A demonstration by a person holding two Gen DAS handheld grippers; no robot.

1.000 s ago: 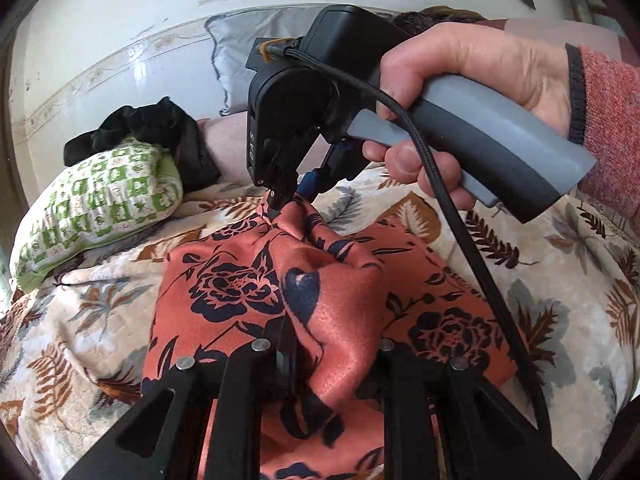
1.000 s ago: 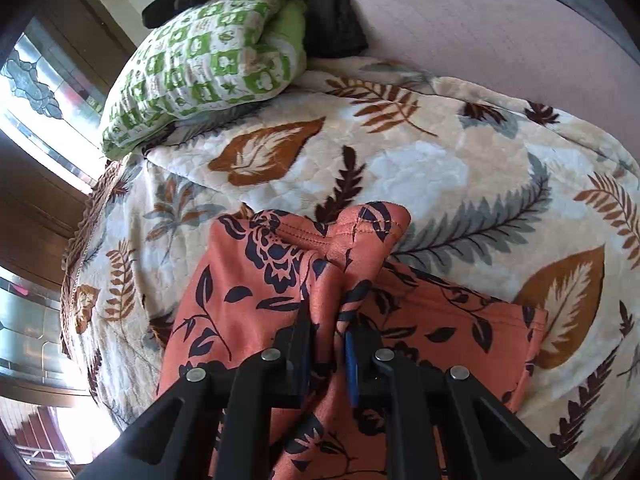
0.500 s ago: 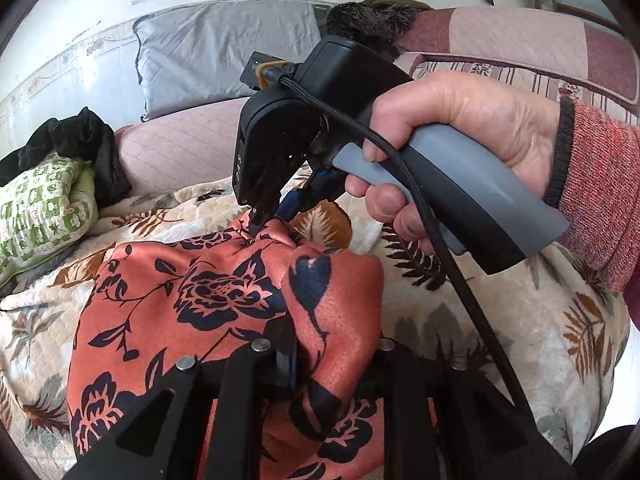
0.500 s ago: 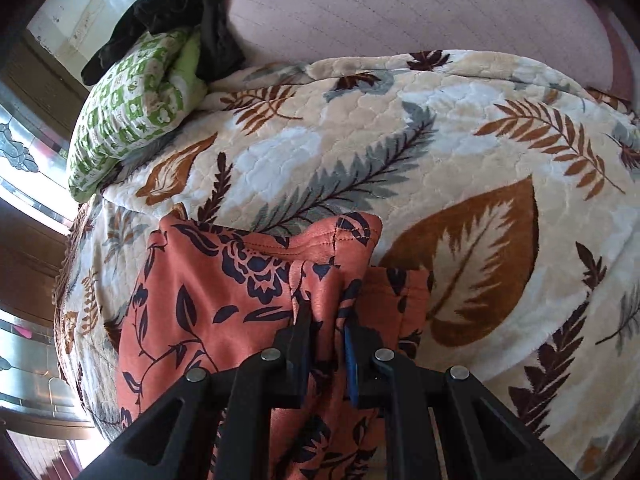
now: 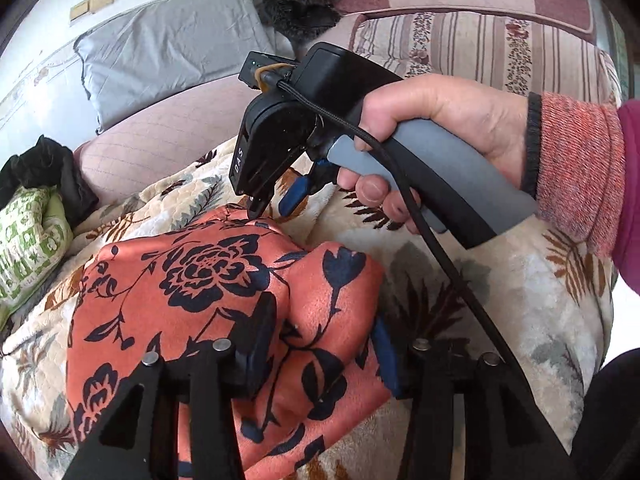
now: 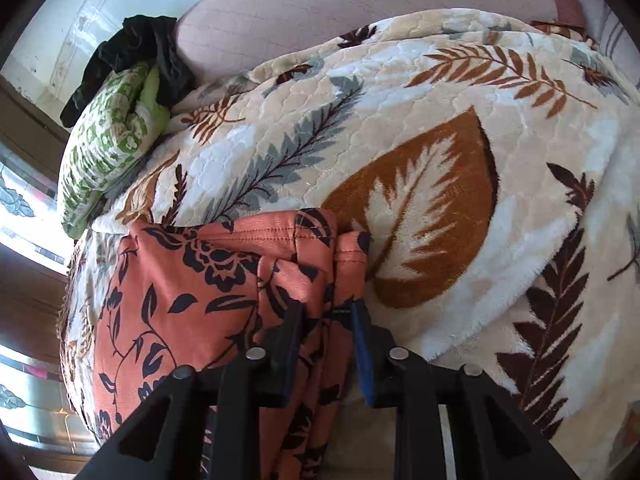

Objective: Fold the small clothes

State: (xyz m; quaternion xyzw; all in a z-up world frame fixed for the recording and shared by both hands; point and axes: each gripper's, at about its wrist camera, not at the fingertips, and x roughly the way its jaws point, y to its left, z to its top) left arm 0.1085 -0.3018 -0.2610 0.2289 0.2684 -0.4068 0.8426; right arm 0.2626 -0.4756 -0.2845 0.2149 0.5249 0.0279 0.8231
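Lying folded on the cream plush blanket printed with brown and grey leaves (image 6: 420, 92), one orange-red garment patterned with dark navy flowers (image 5: 208, 276) sits between the two claws. That single piece of clothing is the only one being handled, and in the right wrist view (image 6: 208, 280) its stitched hem runs across the top of the fold, with two layered edges showing side by side at its right end.

The left gripper (image 5: 324, 344) has its jaws spread apart, a thick fold of the floral cloth bulging loosely between the two fingers, so the claw reads as released. The right gripper (image 6: 326, 320) also stands with its jaws parted; the garment's edge hangs in the gap, touching the left pad while the blue right pad stands clear of it. From the left wrist camera the same right gripper (image 5: 270, 206) is seen tip-down at the far edge of the garment, carried by one right hand (image 5: 440, 120) in a red knitted cuff, one black cable trailing from its body.

Near the wall rest one green-and-white patterned pillow (image 6: 112, 132), one crumpled black cloth (image 6: 136, 48) on top of it, and one grey pillow (image 5: 172, 40).
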